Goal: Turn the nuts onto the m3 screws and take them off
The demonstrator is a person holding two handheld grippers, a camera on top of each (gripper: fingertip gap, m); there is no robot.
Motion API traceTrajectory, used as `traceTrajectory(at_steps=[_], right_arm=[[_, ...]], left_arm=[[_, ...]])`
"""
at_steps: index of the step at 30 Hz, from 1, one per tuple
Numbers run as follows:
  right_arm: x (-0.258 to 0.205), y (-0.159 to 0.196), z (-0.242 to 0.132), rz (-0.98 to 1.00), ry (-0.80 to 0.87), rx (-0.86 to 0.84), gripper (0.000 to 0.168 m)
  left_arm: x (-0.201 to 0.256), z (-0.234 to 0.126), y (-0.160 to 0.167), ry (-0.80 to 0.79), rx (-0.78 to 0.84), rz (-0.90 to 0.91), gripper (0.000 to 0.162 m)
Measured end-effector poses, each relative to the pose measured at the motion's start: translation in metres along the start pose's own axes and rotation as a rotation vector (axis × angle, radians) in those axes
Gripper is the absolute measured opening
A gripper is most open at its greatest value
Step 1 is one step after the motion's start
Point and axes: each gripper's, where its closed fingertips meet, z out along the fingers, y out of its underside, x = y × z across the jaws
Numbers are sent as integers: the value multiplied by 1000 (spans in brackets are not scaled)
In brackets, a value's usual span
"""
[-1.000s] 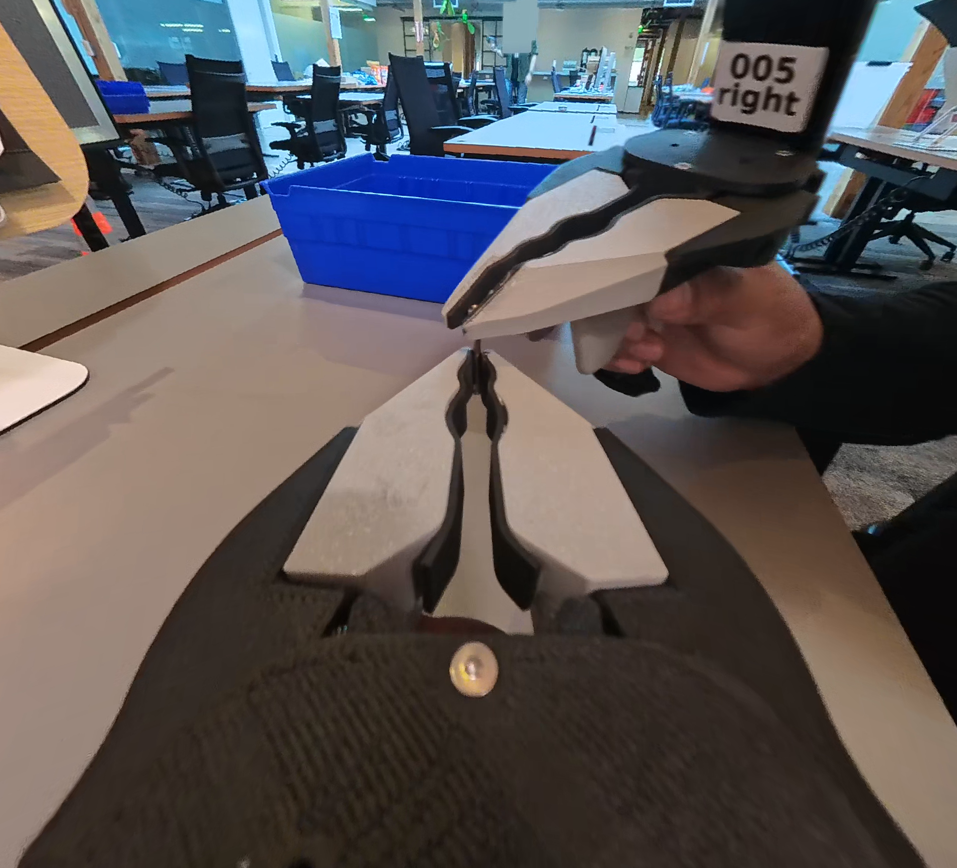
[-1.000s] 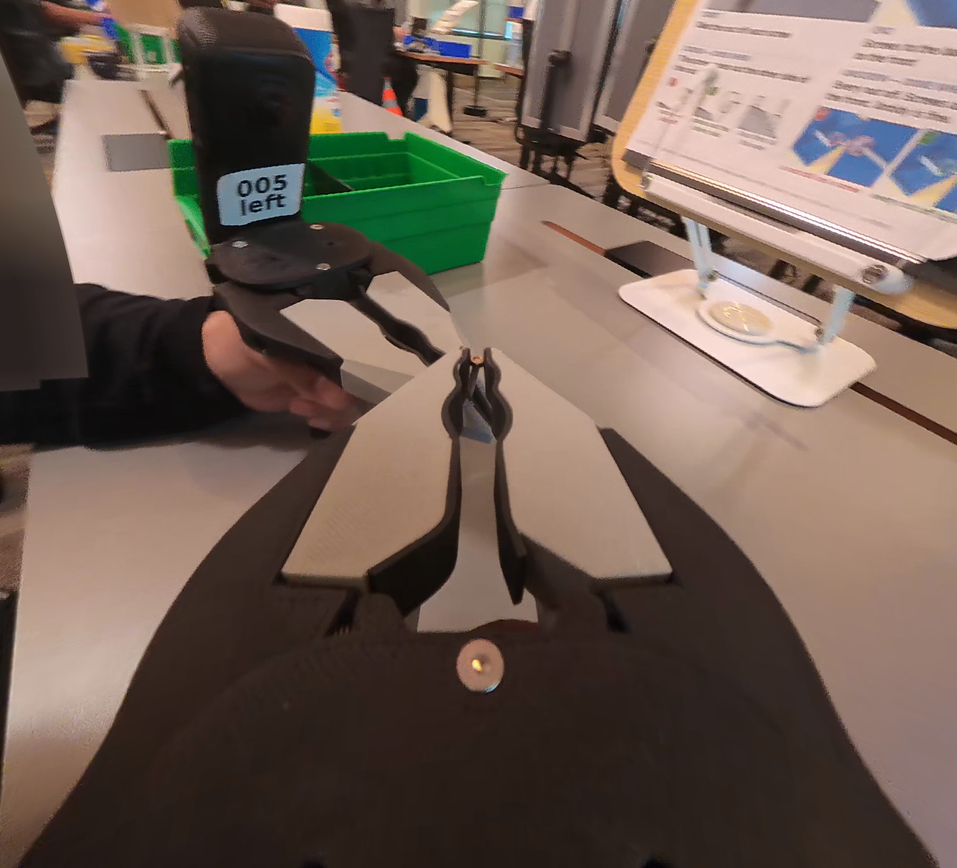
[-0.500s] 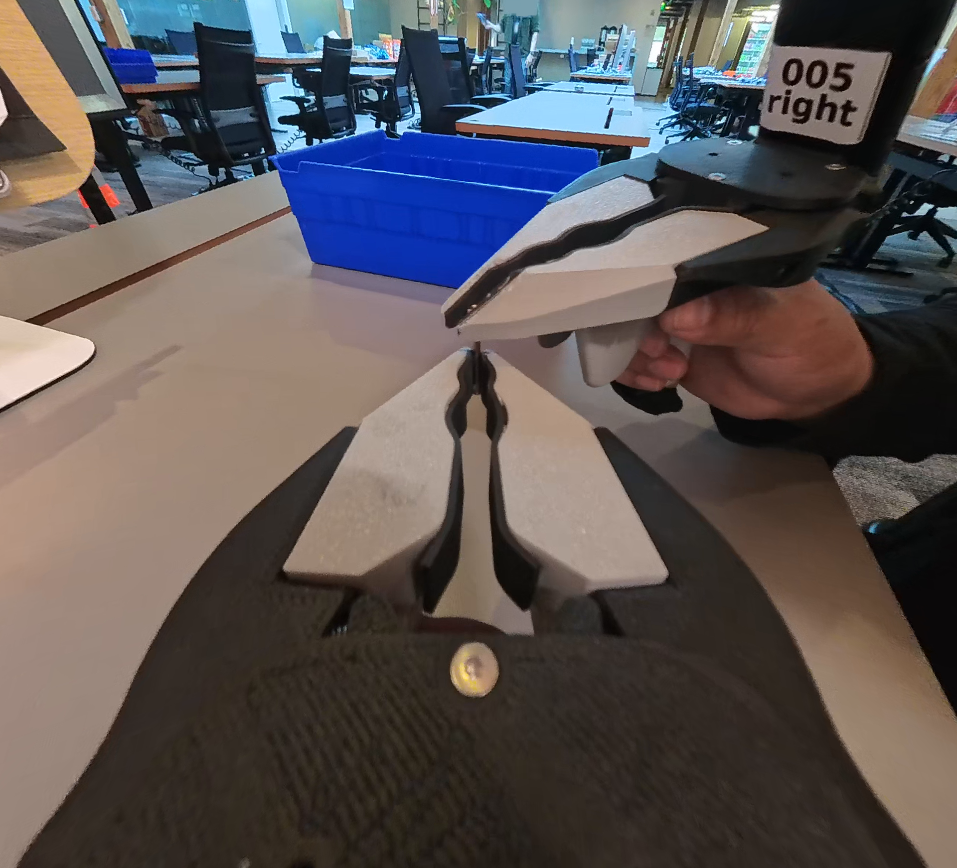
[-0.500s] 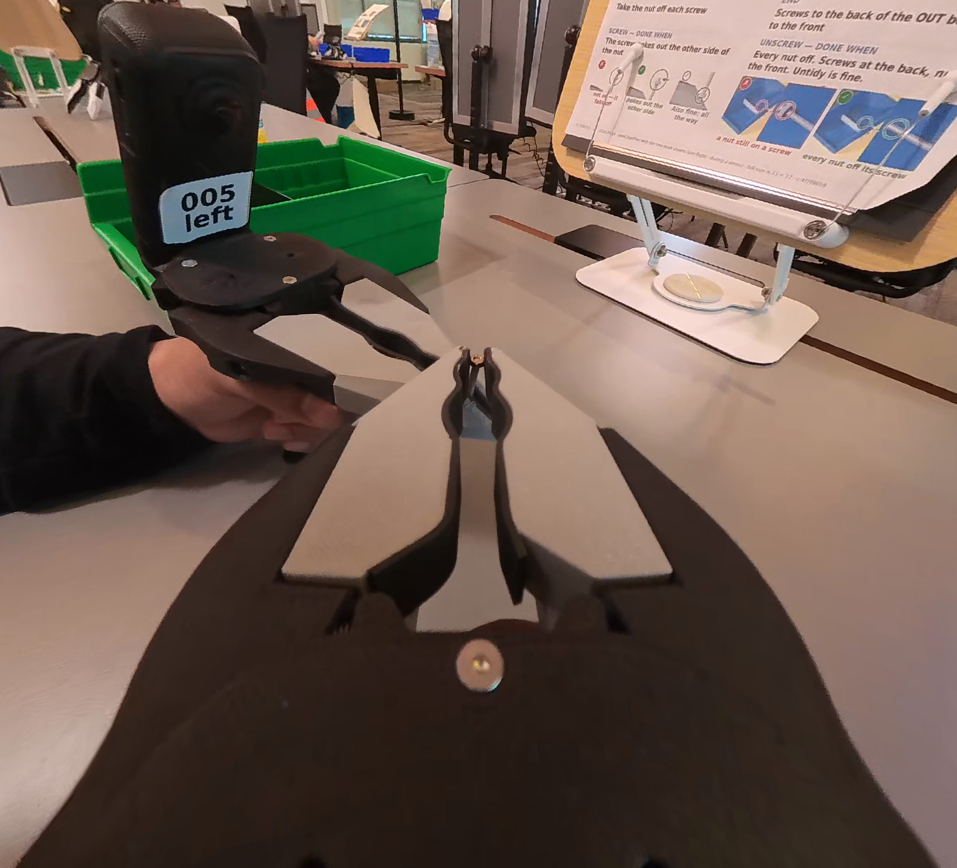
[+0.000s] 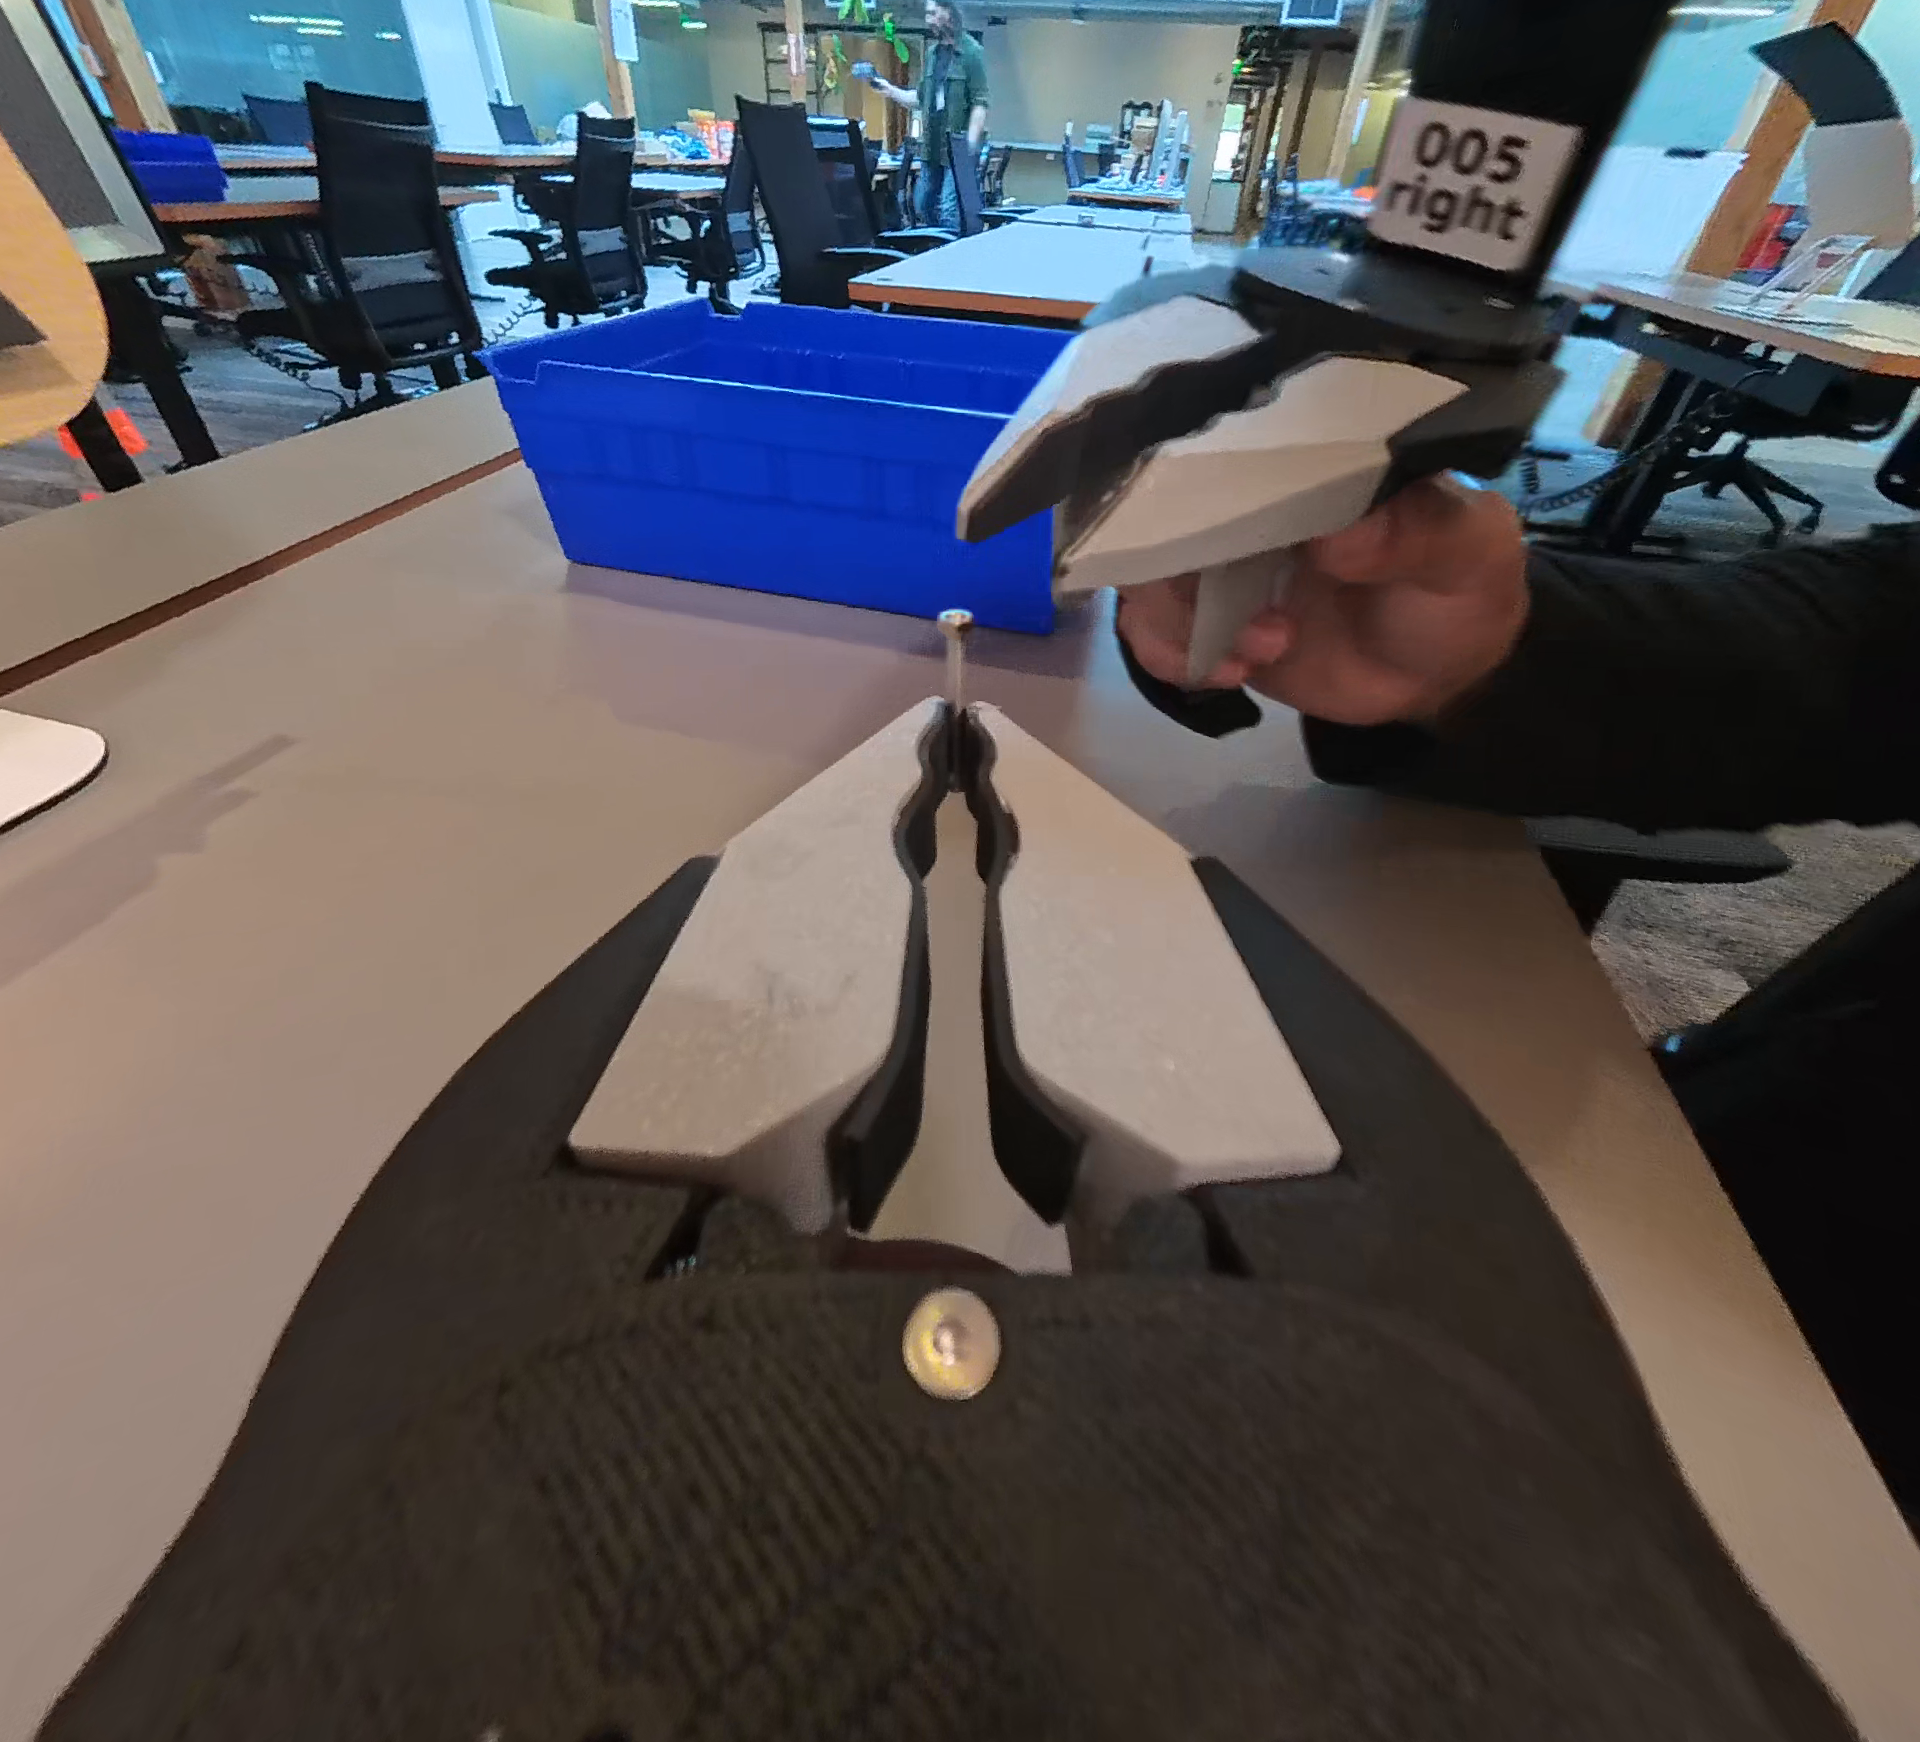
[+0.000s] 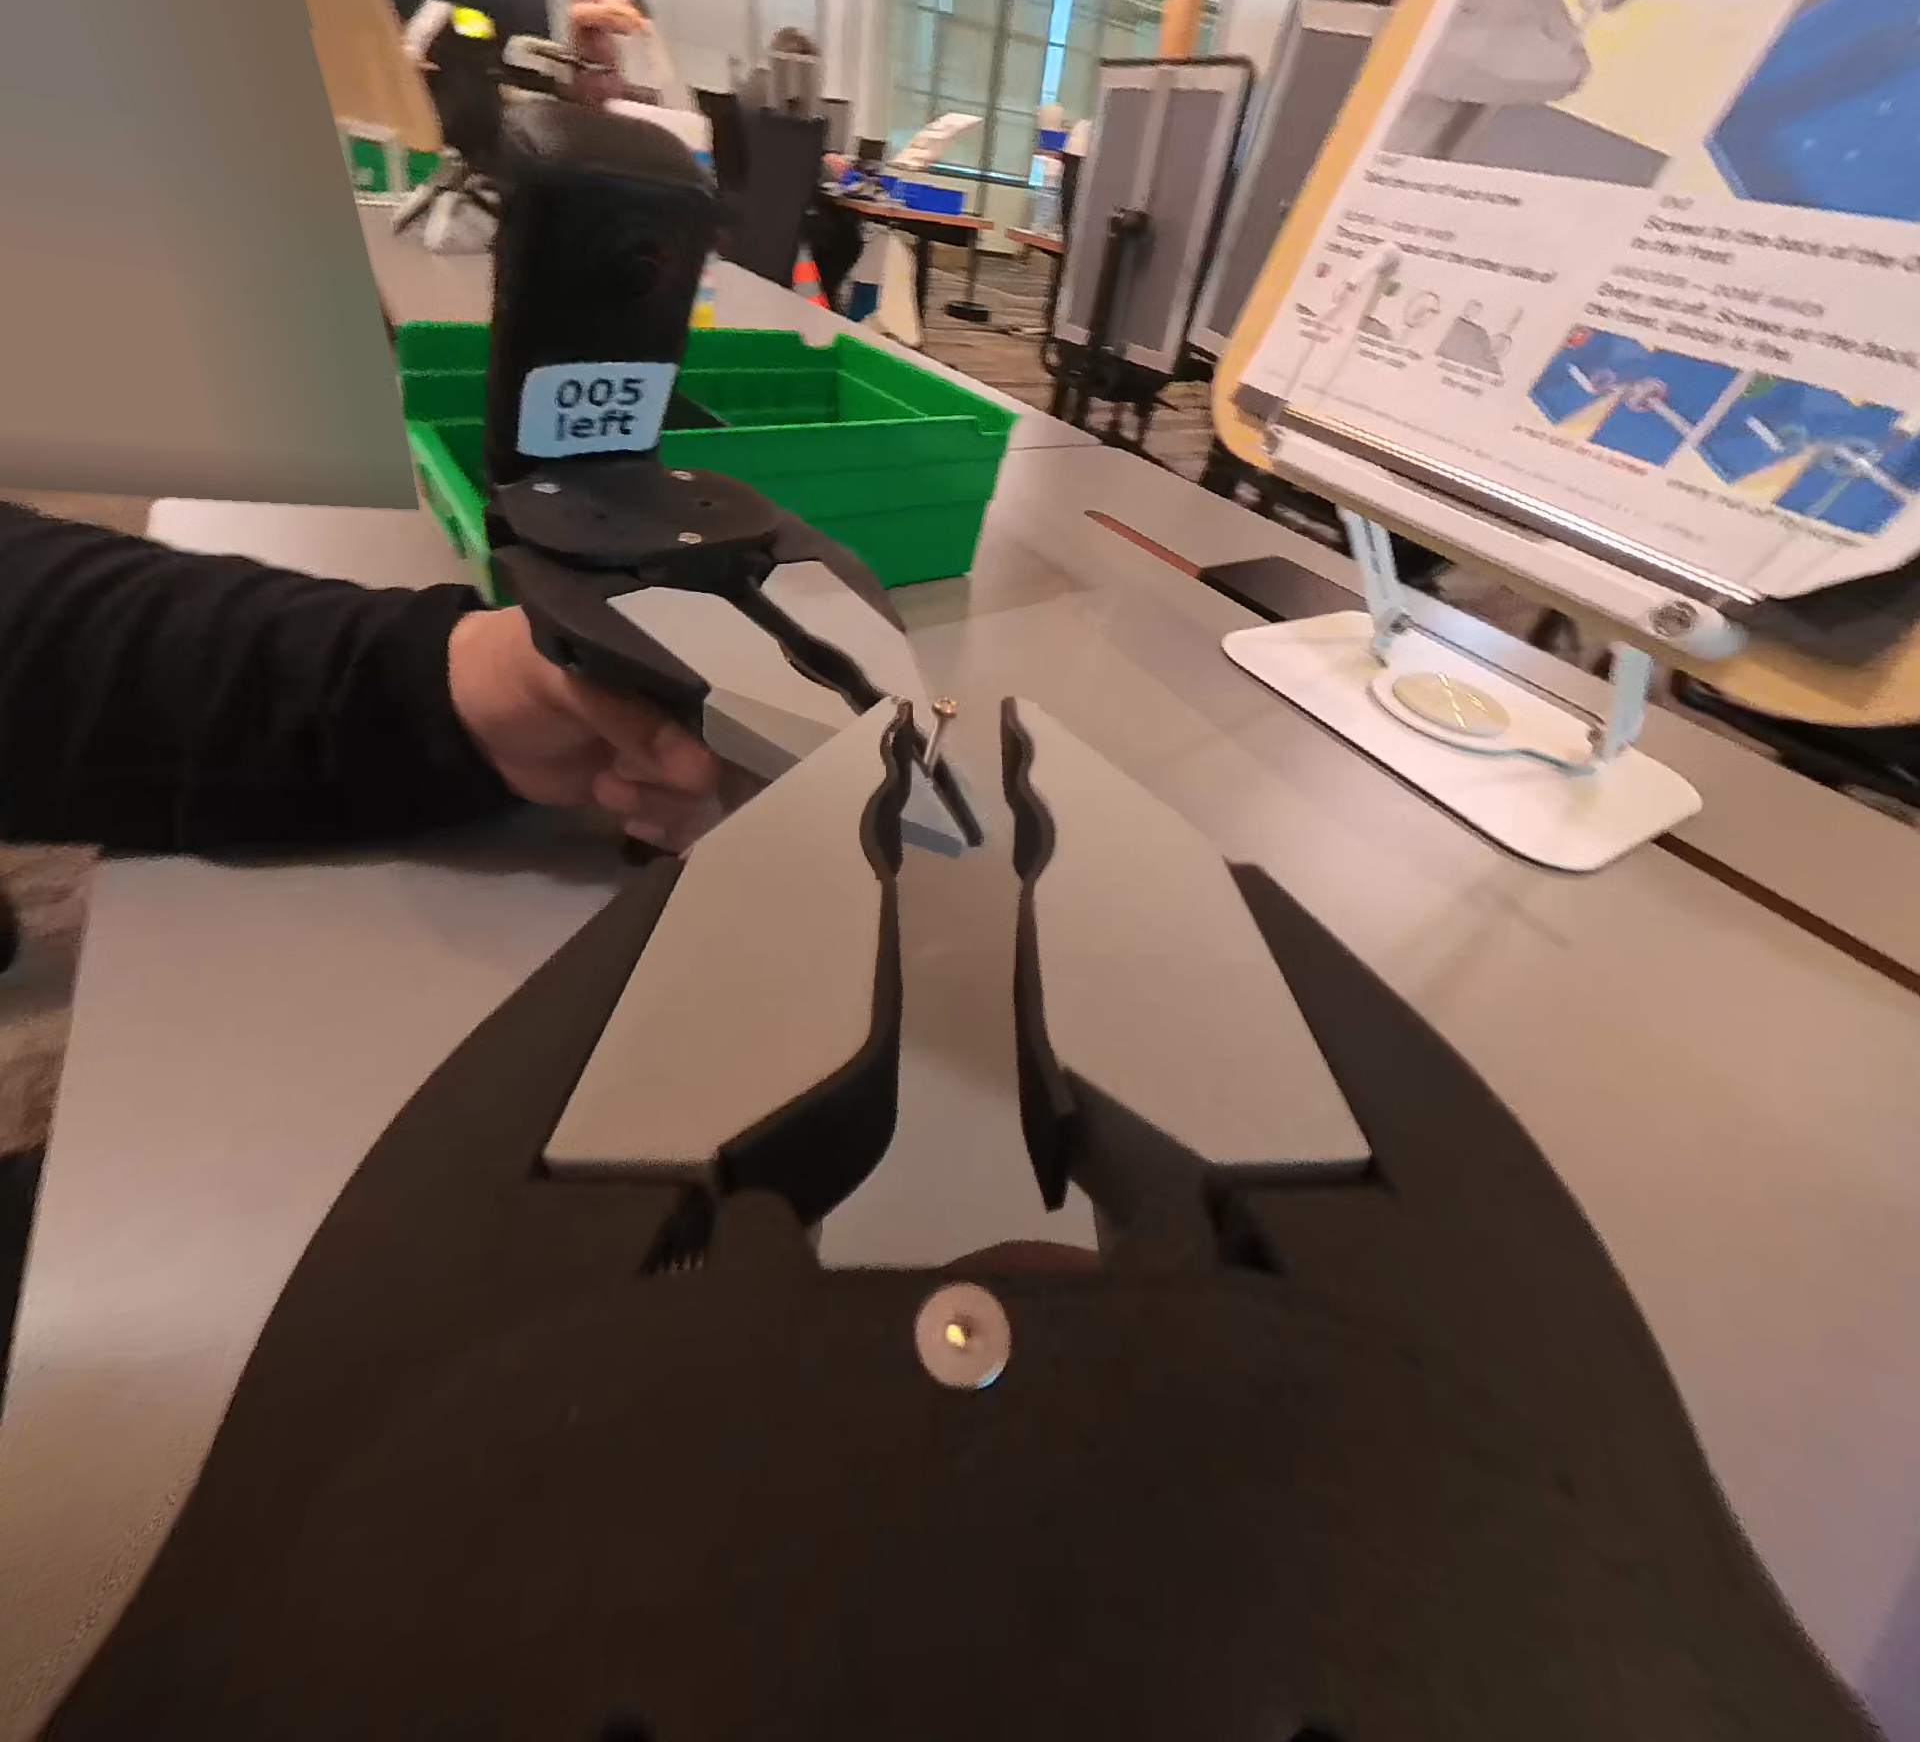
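My left gripper (image 5: pixel 956 724) is shut on a thin silver screw (image 5: pixel 954 666). It holds the screw upright above the grey table, with the head on top. In the right wrist view the same screw (image 6: pixel 940 728) sticks up from the left gripper's (image 6: pixel 928 765) tips. My right gripper (image 6: pixel 954 713) is open, with its fingertips on either side of the screw head and not touching it. In the left wrist view the right gripper (image 5: pixel 1023 544) hangs up and to the right of the screw, jaws parted. I see no nut.
A blue bin (image 5: pixel 790 435) stands behind the screw on the table (image 5: pixel 312 809). A green bin (image 6: pixel 831 456) stands behind the left gripper. A tilted instruction sheet on a stand (image 6: pixel 1558 238) with a white base (image 6: pixel 1455 736) is at the right. Office chairs and desks lie beyond. Less than 4 cm separates the two grippers' tips.
My right gripper was shut at the top of the screw. It has opened and drawn back up and away, so the screw head is bare. The left gripper keeps its hold.
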Motion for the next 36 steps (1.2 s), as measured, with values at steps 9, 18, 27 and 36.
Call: traceTrajectory(at_steps=[9, 18, 27, 36], right_arm=[[-31, -13, -10, 12, -526, 25, 15], [-42, -12, -17, 13, -679, 31, 12], [-54, -12, -18, 18, -751, 44, 10], [-63, -14, -18, 21, -791, 51, 9]], left_arm=[[33, -4, -8, 226, 50, -32, 0], [54, -11, -11, 362, 72, -29, 0], [66, -16, -14, 435, 86, -17, 0], [67, -17, -14, 437, 85, -11, 0]])
